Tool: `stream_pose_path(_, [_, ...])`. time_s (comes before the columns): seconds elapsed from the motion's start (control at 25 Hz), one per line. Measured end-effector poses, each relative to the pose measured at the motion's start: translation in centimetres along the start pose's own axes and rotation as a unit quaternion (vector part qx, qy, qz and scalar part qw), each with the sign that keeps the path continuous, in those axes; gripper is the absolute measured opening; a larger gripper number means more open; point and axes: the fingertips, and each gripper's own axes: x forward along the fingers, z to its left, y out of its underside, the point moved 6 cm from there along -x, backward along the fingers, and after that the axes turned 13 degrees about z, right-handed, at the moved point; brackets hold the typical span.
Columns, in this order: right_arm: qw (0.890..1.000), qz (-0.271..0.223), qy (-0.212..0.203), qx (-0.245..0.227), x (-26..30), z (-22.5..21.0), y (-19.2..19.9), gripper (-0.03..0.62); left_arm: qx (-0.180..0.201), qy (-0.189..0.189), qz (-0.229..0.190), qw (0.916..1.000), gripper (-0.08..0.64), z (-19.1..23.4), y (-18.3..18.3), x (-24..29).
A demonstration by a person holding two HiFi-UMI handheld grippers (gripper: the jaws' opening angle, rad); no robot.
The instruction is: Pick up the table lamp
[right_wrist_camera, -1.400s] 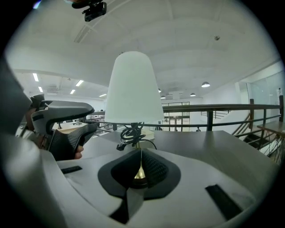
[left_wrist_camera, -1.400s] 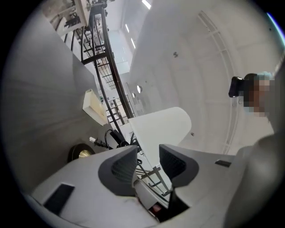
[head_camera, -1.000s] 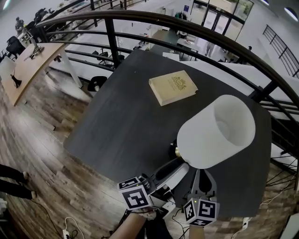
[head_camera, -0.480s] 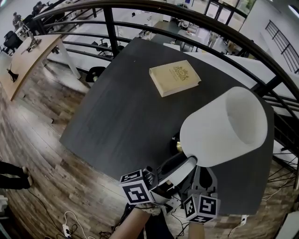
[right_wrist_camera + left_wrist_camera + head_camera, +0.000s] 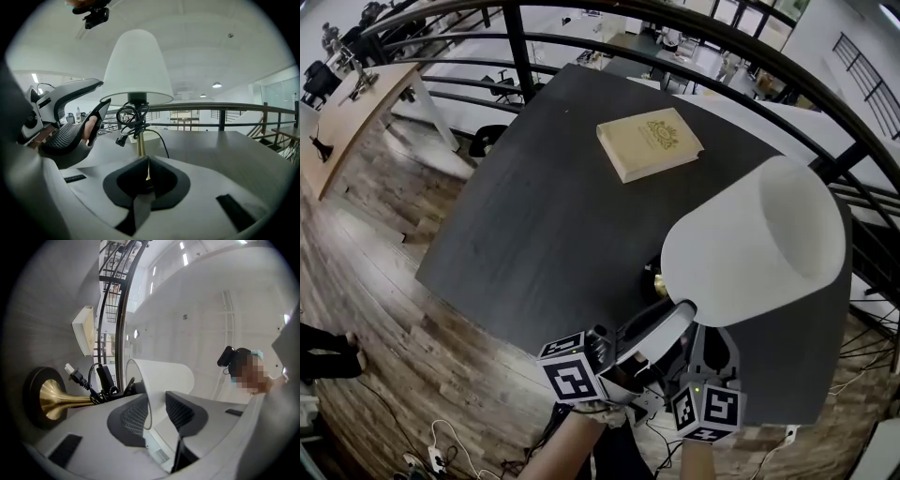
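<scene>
The table lamp has a white shade (image 5: 755, 248), a brass stem (image 5: 139, 140) and a round dark base (image 5: 35, 397) resting on the black table (image 5: 544, 234). A coiled black cord (image 5: 131, 115) hangs under the shade. My right gripper (image 5: 146, 168) is shut on the brass stem low down and shows beneath the shade (image 5: 705, 342) in the head view. My left gripper (image 5: 157, 411) straddles the shade's lower rim. Its jaws have just been closing, with the thin wall between them and gaps still at the pads.
A tan book (image 5: 649, 142) lies flat at the far side of the table. A black metal railing (image 5: 581, 37) curves round behind the table. Wooden floor (image 5: 375, 281) lies past the table's left edge, with cables near my feet.
In the head view the shade now looks larger and sits further right. The left gripper has edged in under its rim. The right gripper stays on the stem.
</scene>
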Motion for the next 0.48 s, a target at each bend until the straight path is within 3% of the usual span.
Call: stream_pose_path(0.48, [1.0, -0.013, -0.015, -0.004, 0.7, -0.8, -0.3, 0.015, -0.028, -0.007, -0.023, 0.9993, 0.124, 0.3, -0.8, 1.3])
